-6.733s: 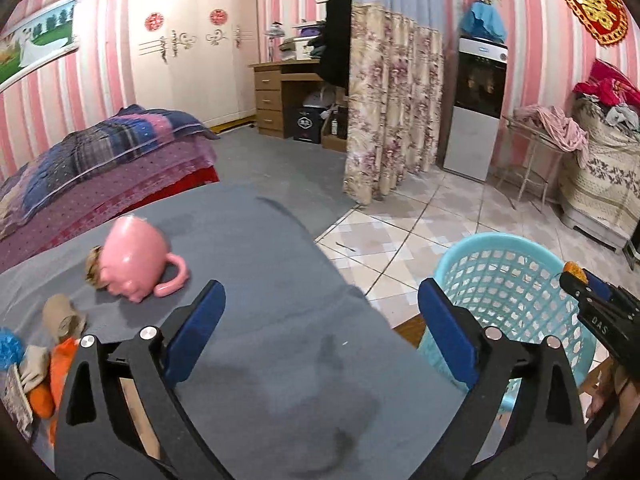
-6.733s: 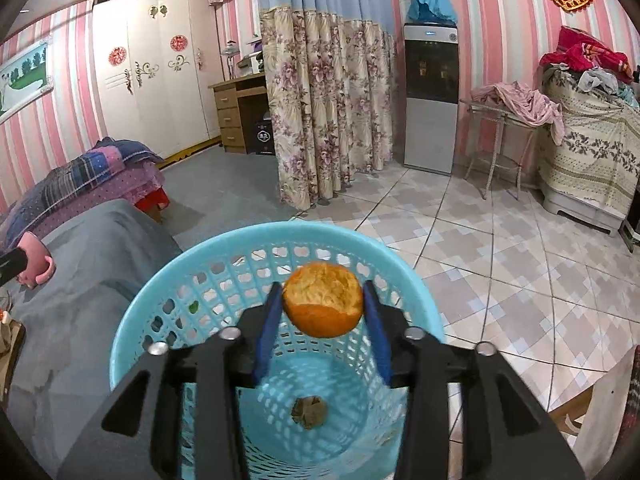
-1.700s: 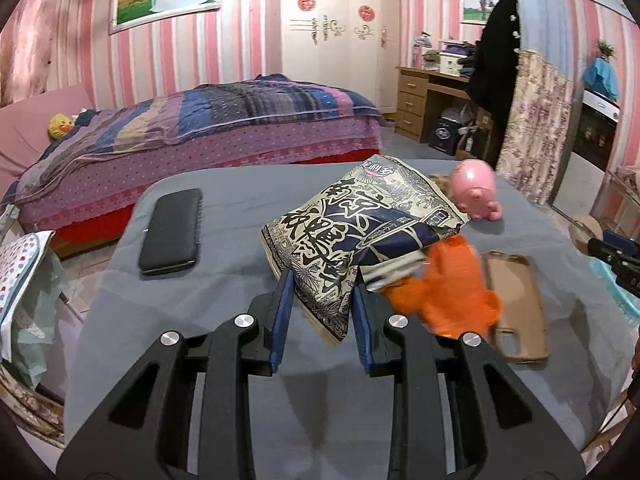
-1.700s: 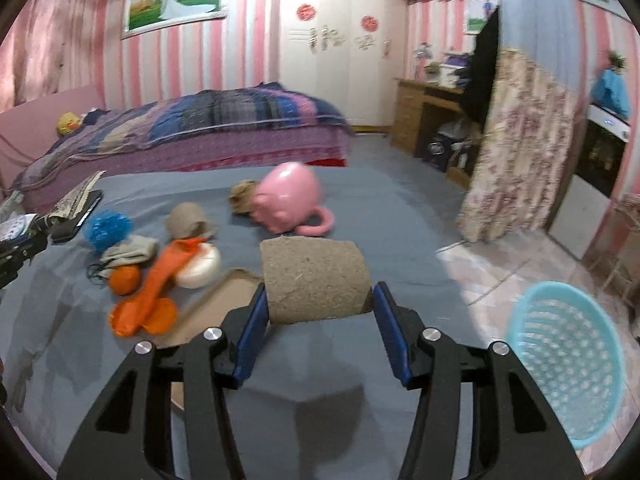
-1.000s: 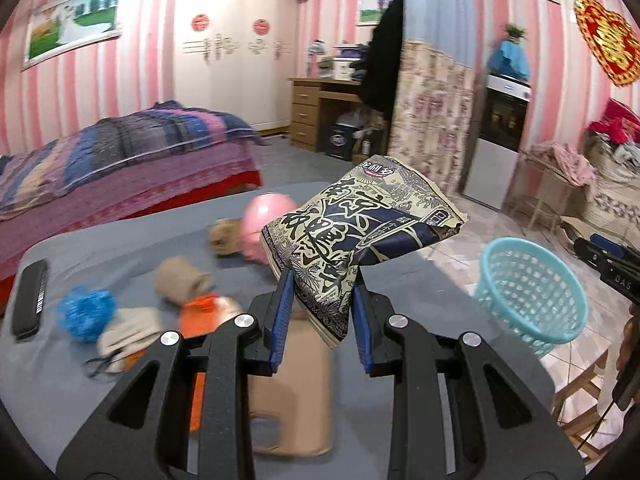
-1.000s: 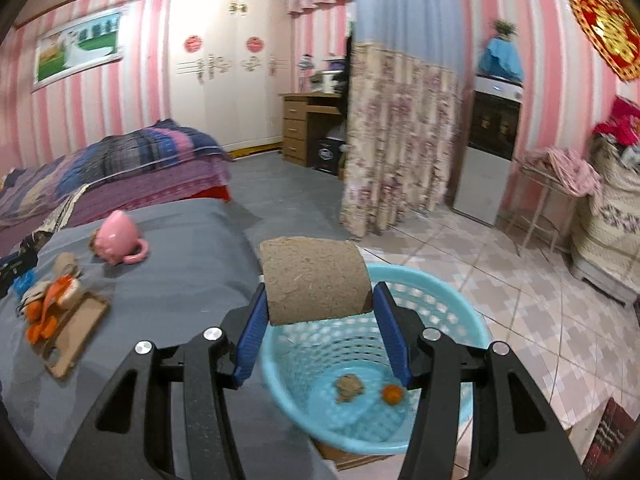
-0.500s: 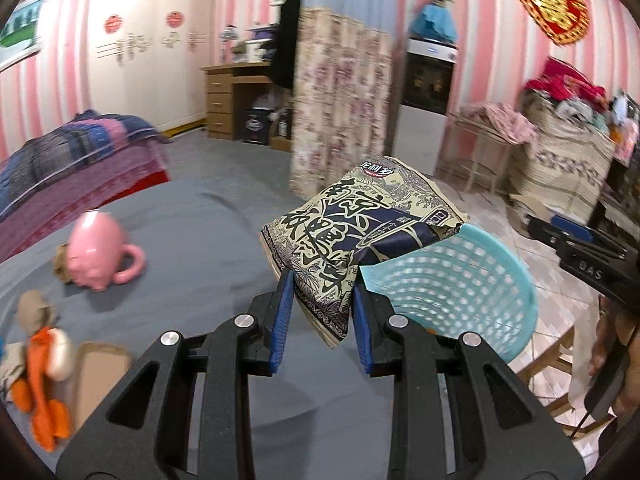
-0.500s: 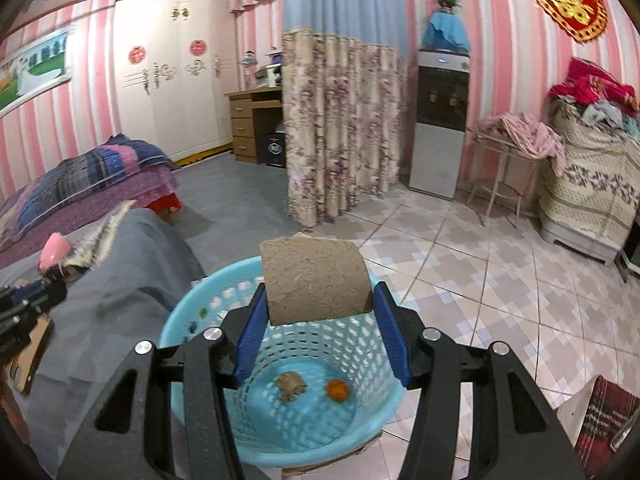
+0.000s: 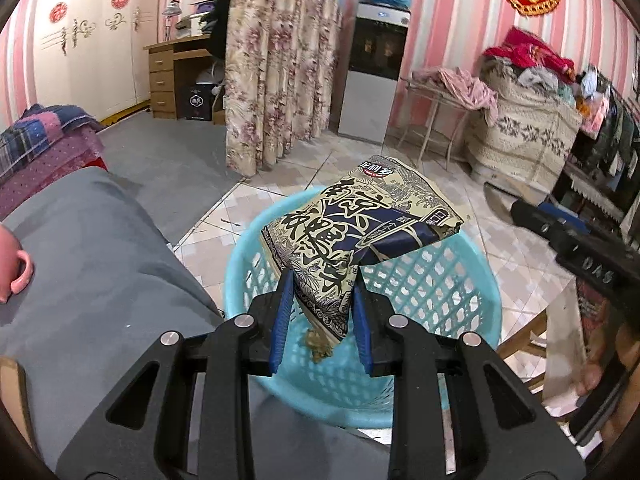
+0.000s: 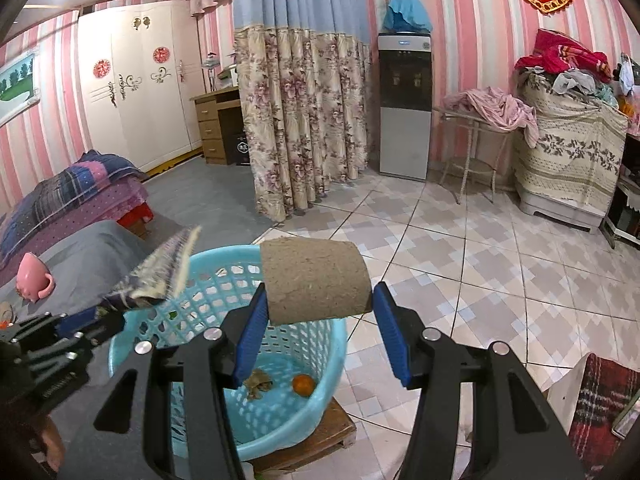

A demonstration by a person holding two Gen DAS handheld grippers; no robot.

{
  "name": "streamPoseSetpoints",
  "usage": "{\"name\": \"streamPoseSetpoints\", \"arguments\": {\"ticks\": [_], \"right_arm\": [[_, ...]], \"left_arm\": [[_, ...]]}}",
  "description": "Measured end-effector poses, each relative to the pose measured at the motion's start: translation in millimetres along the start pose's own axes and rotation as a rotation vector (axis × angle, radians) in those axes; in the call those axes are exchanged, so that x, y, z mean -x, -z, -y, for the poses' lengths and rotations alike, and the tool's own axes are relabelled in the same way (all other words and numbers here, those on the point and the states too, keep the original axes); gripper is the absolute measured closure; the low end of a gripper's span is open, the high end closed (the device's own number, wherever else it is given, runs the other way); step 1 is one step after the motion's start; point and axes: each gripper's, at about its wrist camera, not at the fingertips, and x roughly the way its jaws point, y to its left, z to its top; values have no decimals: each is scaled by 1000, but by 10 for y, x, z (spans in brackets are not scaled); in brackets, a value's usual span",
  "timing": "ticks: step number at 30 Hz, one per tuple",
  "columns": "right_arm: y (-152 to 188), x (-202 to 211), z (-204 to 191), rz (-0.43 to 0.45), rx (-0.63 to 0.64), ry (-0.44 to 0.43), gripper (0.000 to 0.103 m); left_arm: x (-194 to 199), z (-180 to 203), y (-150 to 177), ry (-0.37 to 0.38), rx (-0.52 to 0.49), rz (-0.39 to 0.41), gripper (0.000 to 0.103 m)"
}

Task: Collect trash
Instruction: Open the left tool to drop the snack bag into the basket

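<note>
Left gripper point(image 9: 320, 312), jaws narrow, clamps the printed snack bag point(image 9: 352, 236) by its lower corner; the bag hangs over the blue basket point(image 9: 452, 292), at 12 o'clock from the jaws. Right gripper point(image 10: 316, 320), jaws about half open, holds the cardboard roll point(image 10: 316, 280) above the basket's 1 o'clock rim. Risks:
- The bag is wide and floppy, so it could catch the rim and slide out.
- The roll sits near the rim and may bounce onto the tile floor point(image 10: 480, 260).
- Both grippers crowd the opening and could collide.
</note>
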Motion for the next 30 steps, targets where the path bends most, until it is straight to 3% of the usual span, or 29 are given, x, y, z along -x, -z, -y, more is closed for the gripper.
{"name": "streamPoseSetpoints", "arguments": {"ticks": [10,13,15,21,30], "right_arm": [[43,-34,-30,-14,-1,-6,51],[45,-53,-68,-17,8,-6,51],[54,-67,-102,-17,10,-8,51],[82,-156,-330,-25,35,-9,50],[158,-341,-610,-51,45,5,50]], "left_arm": [[-104,-59,-32,-52,-31,-23,61],[10,-163,-44,-104,-23,8,46],[105,-242,-71,-136,-11,32,30],[387,-649,-137,-231,49,87,17],[616,-1129,-149,-340,102,114,14]]}}
